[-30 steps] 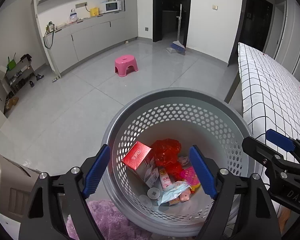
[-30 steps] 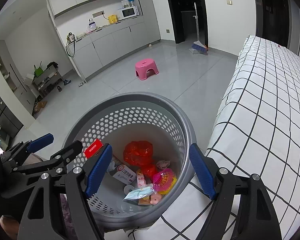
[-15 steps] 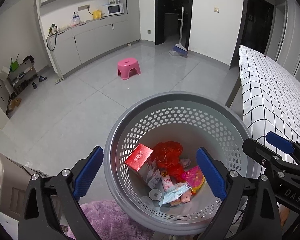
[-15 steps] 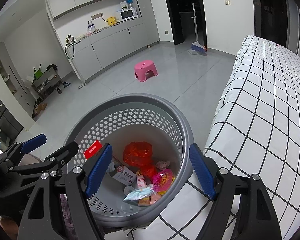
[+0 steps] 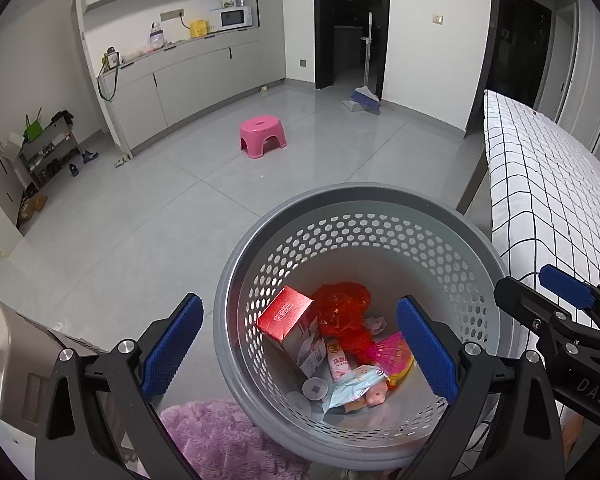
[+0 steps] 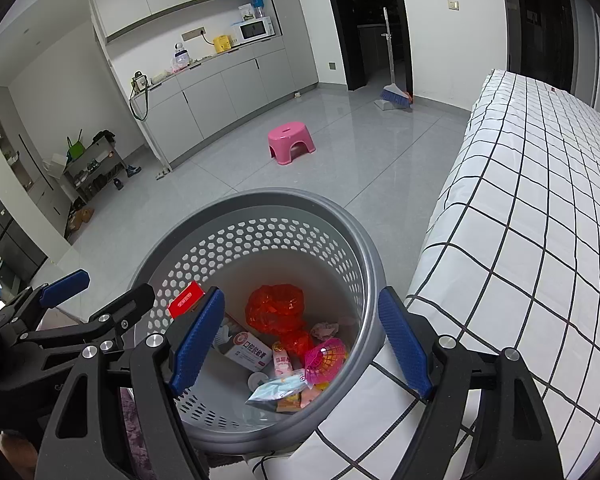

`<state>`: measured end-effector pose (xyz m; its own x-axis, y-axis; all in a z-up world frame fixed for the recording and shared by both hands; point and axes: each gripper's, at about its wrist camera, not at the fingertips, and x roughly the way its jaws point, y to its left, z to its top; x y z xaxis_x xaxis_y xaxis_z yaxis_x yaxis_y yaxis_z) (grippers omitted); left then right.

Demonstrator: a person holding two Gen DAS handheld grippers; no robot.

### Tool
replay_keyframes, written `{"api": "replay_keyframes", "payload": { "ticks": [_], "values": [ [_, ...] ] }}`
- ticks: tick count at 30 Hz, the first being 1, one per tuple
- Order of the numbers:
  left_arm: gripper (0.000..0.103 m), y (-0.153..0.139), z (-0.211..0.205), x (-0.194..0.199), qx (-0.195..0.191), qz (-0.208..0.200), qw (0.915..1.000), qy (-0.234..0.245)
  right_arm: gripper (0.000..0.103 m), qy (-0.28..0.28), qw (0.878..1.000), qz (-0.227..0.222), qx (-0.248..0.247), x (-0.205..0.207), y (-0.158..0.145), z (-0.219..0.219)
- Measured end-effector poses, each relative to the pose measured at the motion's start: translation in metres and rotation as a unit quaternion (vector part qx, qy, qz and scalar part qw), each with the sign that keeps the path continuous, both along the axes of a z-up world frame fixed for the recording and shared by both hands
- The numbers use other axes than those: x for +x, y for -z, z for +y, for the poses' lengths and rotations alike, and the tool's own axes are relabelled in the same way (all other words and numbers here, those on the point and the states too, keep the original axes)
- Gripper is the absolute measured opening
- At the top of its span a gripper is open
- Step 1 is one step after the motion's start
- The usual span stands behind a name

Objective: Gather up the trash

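Both grippers have spread and drawn back since the earlier frames: a second ago the left gripper (image 5: 300,354) had its blue pads closer together and low over the basket, and now they stand wide, one pad outside the rim and one over the inside wall. The basket also sits a little lower and farther off in the left view, so the gripper has lifted slightly. The right gripper (image 6: 300,338) has changed less; its pads were already wide and stay so.

Neither gripper holds anything. The left one is open about as far as the basket's inner width, empty. The right one is likewise wide open and empty, its left pad over the basket's interior and its right pad at the seam between the rim and the bed (image 6: 540,216).

The trash lies in the bottom of the basket (image 5: 364,196): a red box (image 5: 285,313) leaning on the wall, a crumpled red bag (image 5: 342,308), a pink mesh piece (image 5: 392,354), a pale blue wrapper (image 5: 356,382) and some small packets. The basket stands on the floor, against the bed, with a purple rug (image 5: 220,436) at its near side.

By my reading, a drop has just ended and the step in hand is the release and pull-away. No loose trash shows on the floor or the bed, so the next move calls for turning away to search for any piece left, if there is one.
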<state>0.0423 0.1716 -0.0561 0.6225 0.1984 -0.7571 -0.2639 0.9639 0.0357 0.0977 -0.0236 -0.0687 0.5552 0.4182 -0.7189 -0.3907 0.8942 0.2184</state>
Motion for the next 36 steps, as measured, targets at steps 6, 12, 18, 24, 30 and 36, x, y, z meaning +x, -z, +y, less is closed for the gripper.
{"api": "replay_keyframes", "payload": {
  "ticks": [6,12,18,24,30,36],
  "values": [
    [0.096,0.0,0.0005,-0.0001,-0.001,0.0,1.0,0.001,0.076,0.0,1.0,0.0,0.0,0.0,0.0,-0.0006],
    [0.096,0.0004,0.0019,-0.0001,0.0,0.003,1.0,-0.003,0.076,0.0,1.0,0.0,0.002,-0.0001,-0.0013,-0.0012],
    [0.096,0.0008,0.0023,0.0008,0.007,0.006,0.9999,-0.012,0.076,0.0,1.0,0.0,0.003,-0.0004,-0.0021,-0.0008],
    [0.096,-0.0003,0.0024,-0.0006,0.009,0.003,0.9999,-0.012,0.076,0.0,1.0,0.001,0.003,-0.0007,-0.002,-0.0002],
    [0.097,-0.001,0.005,-0.0004,0.005,0.004,0.9999,-0.016,0.076,-0.001,1.0,0.0,0.003,-0.0005,-0.0016,-0.0007],
    [0.096,0.0,0.0061,0.0012,0.003,0.007,0.9998,-0.019,0.076,-0.001,1.0,0.001,0.004,-0.0005,-0.0015,-0.0008]
  ]
}}
